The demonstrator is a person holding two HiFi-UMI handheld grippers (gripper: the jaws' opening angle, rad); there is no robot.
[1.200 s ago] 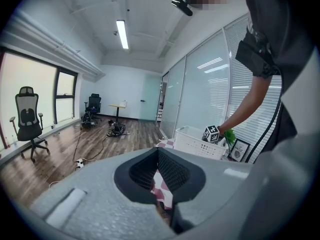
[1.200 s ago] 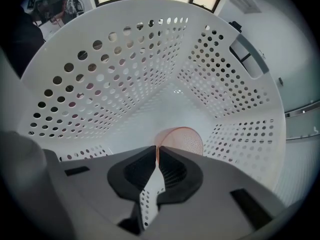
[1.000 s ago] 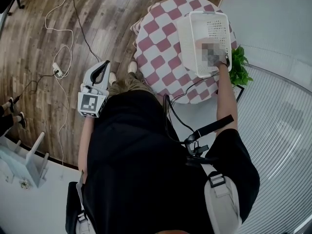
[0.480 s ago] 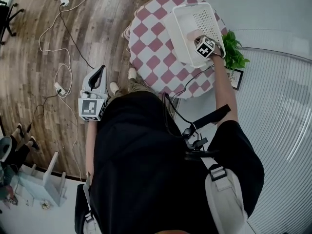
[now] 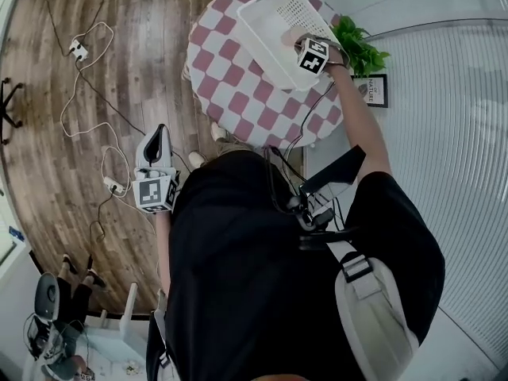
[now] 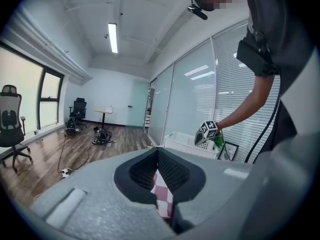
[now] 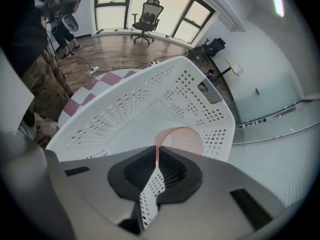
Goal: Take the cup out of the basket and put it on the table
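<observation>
Currently grasping: right gripper [image 7: 156,153] fingers pinch cup [image 7: 185,140] rim in basket [image 7: 115,109] (left gripper [image 6: 158,156] narrow, empty); next lift, desk [image 5: 226,70] at seven o'clock.

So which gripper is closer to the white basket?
Right. The right gripper reaches into the basket, shut on the rim of the pink cup. The left gripper hangs by the person's side, away from the table.

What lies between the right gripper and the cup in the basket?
Nothing. In the right gripper view, the right gripper is shut on the rim of the pink cup, inside the white basket.
</observation>
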